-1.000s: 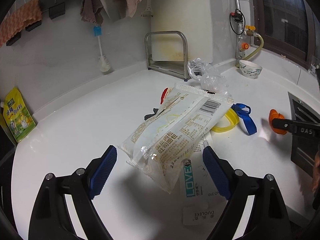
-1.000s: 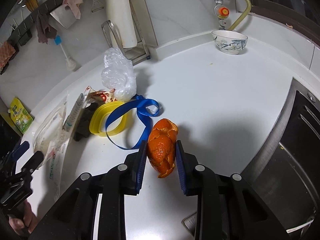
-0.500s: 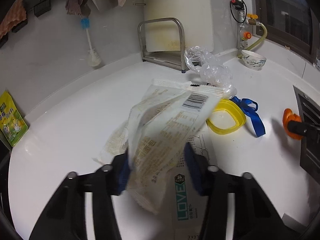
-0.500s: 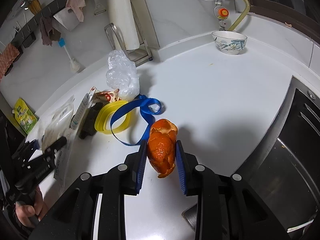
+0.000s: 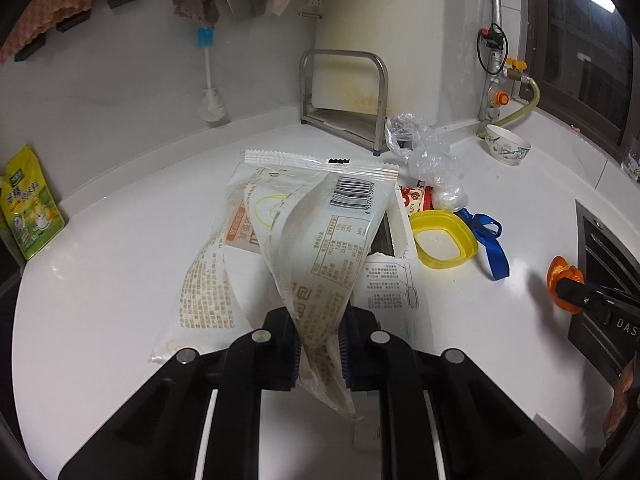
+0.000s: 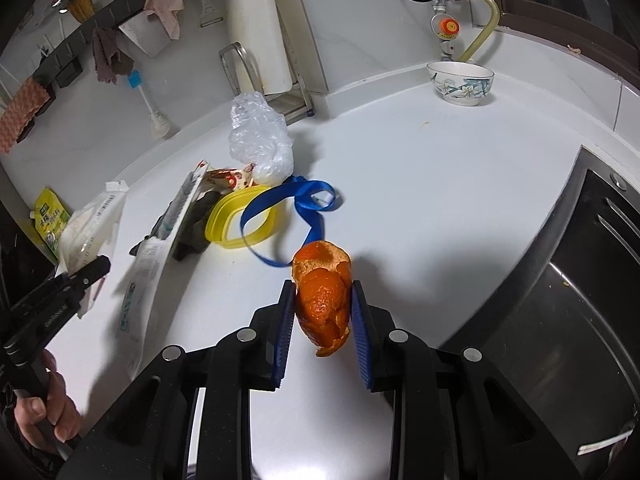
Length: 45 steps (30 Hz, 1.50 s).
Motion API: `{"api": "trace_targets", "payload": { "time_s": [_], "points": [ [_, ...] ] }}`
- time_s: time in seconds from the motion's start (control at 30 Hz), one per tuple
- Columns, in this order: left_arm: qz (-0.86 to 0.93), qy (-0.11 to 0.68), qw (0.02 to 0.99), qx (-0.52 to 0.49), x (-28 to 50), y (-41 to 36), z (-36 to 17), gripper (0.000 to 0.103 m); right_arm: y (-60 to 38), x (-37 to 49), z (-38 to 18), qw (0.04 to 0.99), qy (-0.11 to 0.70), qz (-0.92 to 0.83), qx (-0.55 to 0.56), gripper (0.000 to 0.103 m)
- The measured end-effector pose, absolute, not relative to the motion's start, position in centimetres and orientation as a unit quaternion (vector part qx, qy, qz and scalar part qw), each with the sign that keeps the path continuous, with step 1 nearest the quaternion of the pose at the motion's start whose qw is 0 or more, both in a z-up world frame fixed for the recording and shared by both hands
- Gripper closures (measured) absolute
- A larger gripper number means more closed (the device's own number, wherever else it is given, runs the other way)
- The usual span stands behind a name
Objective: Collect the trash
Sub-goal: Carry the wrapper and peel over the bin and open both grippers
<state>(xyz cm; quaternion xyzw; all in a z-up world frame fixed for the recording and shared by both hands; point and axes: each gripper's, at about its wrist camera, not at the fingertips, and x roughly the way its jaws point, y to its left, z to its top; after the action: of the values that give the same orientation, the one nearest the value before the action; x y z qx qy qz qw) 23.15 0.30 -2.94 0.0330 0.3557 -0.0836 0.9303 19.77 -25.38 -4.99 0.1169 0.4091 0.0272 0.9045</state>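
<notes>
yellow lid (image 5: 443, 243), blue ribbon (image 5: 493, 248) sitting ctr-right | L gripper (image 5: 319, 354) pinching bread wrapper (image 5: 320, 240), btm ctr | R gripper (image 6: 323, 326) clamping orange peel (image 6: 323, 300)

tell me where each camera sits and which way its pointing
Left wrist: rides the left gripper, looking along its fingers across the white counter toward the back wall; its jaws pinch a bread wrapper.
Right wrist: rides the right gripper, facing the counter corner beside the sink; its jaws clamp an orange peel.
Shared: yellow lid, blue ribbon, patterned bowl, and each other's gripper.
</notes>
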Motion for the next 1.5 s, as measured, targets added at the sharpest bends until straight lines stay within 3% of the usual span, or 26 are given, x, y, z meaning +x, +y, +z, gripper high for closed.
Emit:
{"api": "trace_targets", "payload": {
  "time_s": [0.73,1.13,1.5],
  "points": [
    [-0.126,0.366,0.922,0.010,4.7,0.7,-1.4,0.088,-21.1,2.5,-4.2,0.905,0.406,0.041,0.120,0.078],
    [-0.182,0.398,0.898,0.032,-3.1,-2.6,-4.6,0.088,-21.5,-6.7,-6.3,0.899,0.416,0.026,0.134,0.078],
    [-0.215,0.448,0.866,0.056,-4.6,-5.2,-10.0,0.088,-21.4,-8.3,-10.1,0.883,0.446,0.025,0.144,0.078]
  ]
}}
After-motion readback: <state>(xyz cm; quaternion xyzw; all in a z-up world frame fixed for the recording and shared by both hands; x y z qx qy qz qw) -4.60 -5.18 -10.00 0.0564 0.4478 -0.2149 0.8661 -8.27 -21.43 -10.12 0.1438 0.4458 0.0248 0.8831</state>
